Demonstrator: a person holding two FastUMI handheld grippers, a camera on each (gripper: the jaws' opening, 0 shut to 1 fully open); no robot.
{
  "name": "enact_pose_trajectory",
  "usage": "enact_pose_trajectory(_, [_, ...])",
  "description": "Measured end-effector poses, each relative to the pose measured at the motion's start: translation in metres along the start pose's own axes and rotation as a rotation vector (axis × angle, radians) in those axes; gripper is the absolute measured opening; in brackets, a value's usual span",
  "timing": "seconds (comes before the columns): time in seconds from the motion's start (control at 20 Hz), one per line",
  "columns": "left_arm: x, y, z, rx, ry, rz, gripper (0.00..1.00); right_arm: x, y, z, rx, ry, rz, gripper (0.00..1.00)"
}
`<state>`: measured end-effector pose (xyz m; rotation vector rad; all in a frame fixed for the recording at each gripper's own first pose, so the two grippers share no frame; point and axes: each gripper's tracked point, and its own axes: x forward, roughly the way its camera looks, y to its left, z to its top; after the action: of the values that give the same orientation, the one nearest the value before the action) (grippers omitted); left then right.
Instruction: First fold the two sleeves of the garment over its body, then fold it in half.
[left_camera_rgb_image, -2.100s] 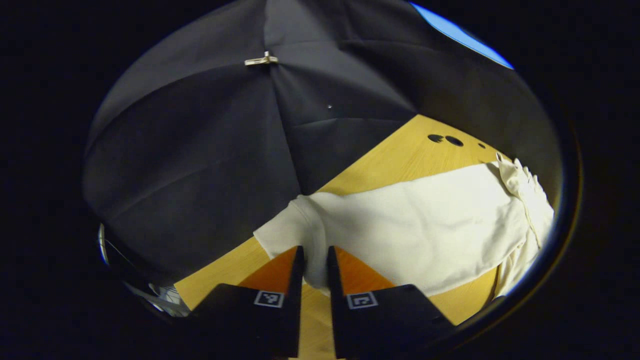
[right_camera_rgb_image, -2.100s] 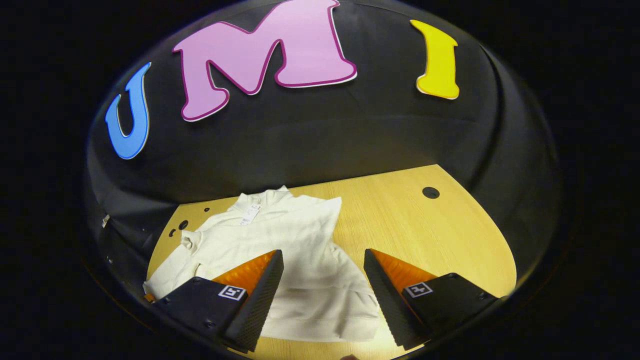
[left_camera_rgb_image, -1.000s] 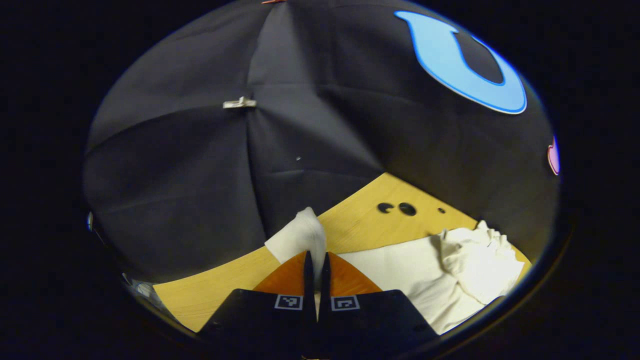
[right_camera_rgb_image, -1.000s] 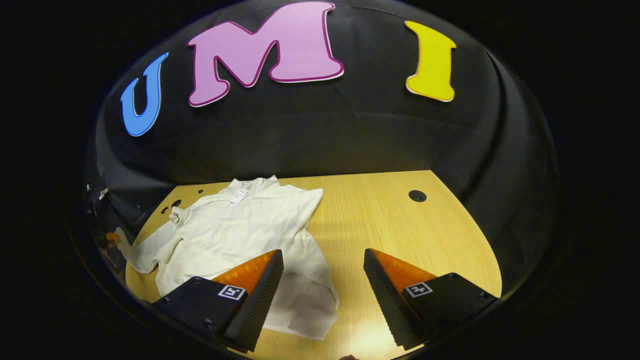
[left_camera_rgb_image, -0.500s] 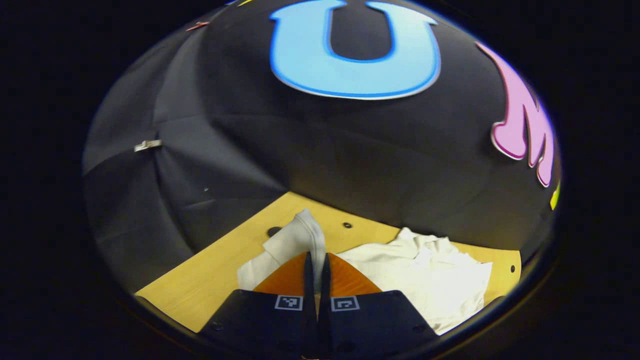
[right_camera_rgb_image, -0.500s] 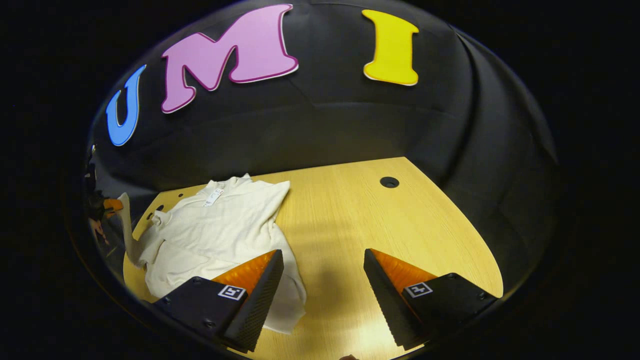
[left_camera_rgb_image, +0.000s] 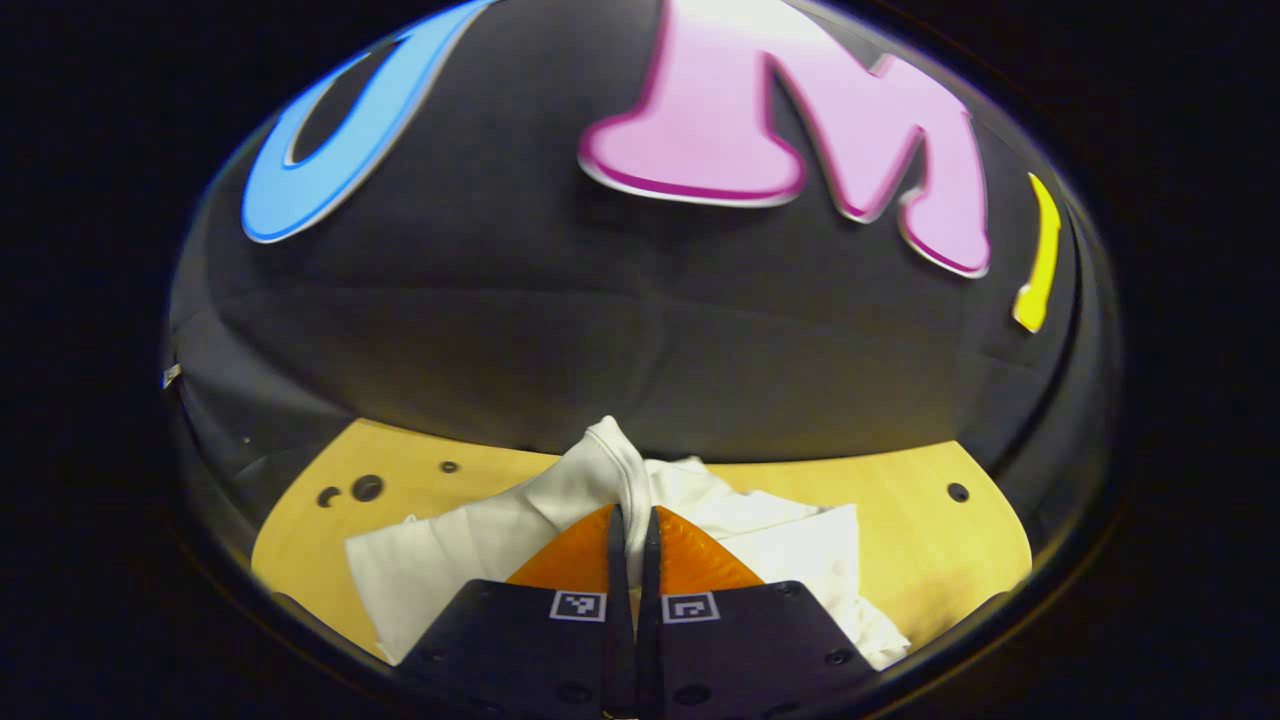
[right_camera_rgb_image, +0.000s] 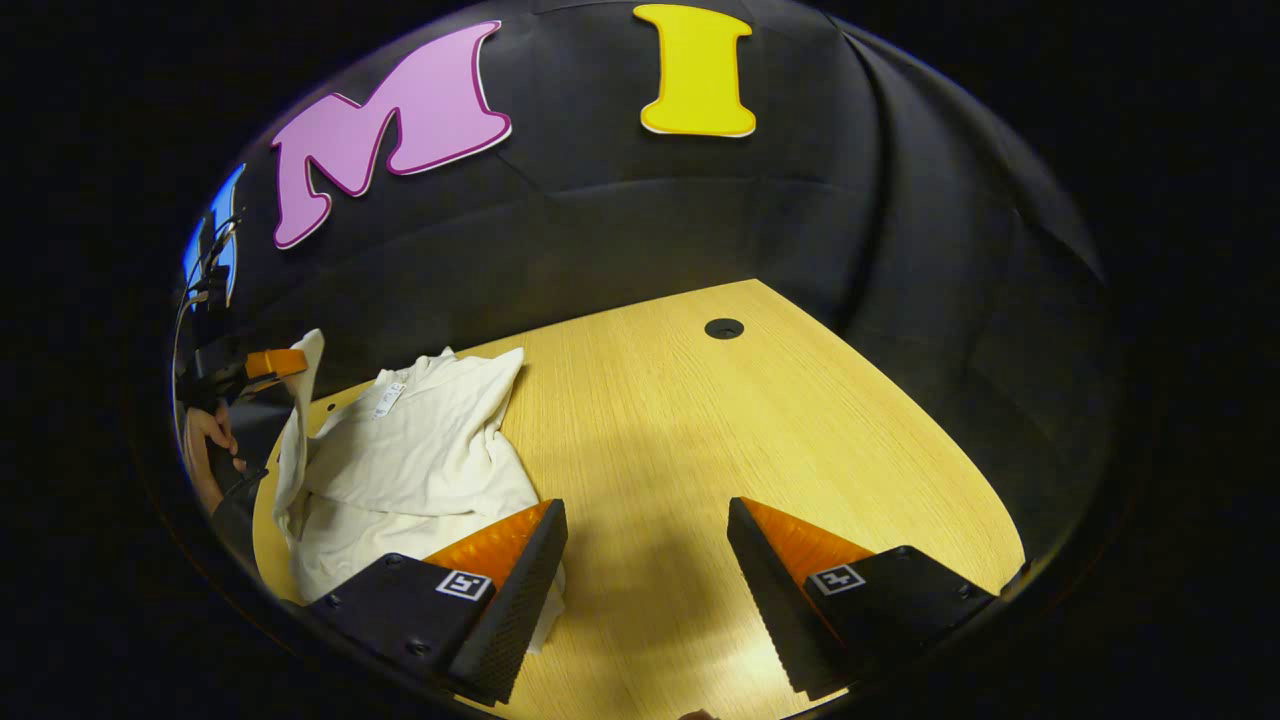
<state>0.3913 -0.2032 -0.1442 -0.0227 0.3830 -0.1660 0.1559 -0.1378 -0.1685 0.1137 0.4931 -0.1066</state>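
Observation:
A cream long-sleeved garment (right_camera_rgb_image: 410, 450) lies on the wooden table (right_camera_rgb_image: 720, 440), its collar toward the wall. My left gripper (left_camera_rgb_image: 632, 520) is shut on the cuff of one sleeve (left_camera_rgb_image: 610, 465), held up above the garment body (left_camera_rgb_image: 800, 550). In the right gripper view that left gripper (right_camera_rgb_image: 268, 364) hangs at the far left with the sleeve (right_camera_rgb_image: 296, 420) drooping from it, a hand (right_camera_rgb_image: 205, 440) behind it. My right gripper (right_camera_rgb_image: 647, 540) is open over bare table just right of the garment, nothing between its fingers.
Black cloth walls close the table's far and side edges. A round hole (right_camera_rgb_image: 723, 328) sits near the table's far edge, and small holes (left_camera_rgb_image: 355, 490) mark the far left corner. Bare wood stretches to the right of the garment.
My left gripper has lifted the sleeve cuff off the table and swung it round over the garment body. My right gripper has drifted right, off the garment, staying open.

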Motion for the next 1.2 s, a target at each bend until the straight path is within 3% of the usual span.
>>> enact_pose_trajectory(0.2, [0.018, -0.076, -0.025, 0.05, 0.041, -0.127, 0.06, -0.002, -0.012, -0.01, 0.026, 0.015, -0.016, 0.99])
enact_pose_trajectory(0.35, [0.029, -0.1, -0.052, 0.046, 0.107, -0.14, 0.06, -0.005, -0.012, -0.014, 0.024, 0.014, -0.016, 0.99])
enact_pose_trajectory(0.55, [0.018, -0.126, -0.058, -0.07, 0.134, -0.243, 0.17, -0.006, -0.008, -0.021, -0.014, 0.029, 0.003, 0.99])
enact_pose_trajectory(0.65, [0.011, -0.121, -0.053, -0.085, 0.12, -0.258, 0.54, -0.005, -0.002, -0.024, -0.015, 0.041, 0.021, 0.99])
enact_pose_trajectory(0.7, [0.007, -0.113, -0.051, -0.079, 0.119, -0.254, 0.73, -0.005, 0.002, -0.025, -0.012, 0.046, 0.031, 0.99])
enact_pose_trajectory(0.8, [-0.009, -0.089, -0.053, -0.074, 0.115, -0.22, 0.95, -0.003, 0.016, -0.027, -0.006, 0.054, 0.06, 0.99])
enact_pose_trajectory(0.95, [-0.043, -0.039, -0.061, -0.091, 0.119, -0.145, 0.97, 0.001, 0.037, -0.032, -0.004, 0.075, 0.105, 0.99])
enact_pose_trajectory(1.2, [-0.102, 0.067, -0.103, -0.112, 0.161, 0.044, 0.97, 0.006, 0.077, -0.044, -0.015, 0.115, 0.181, 0.99])
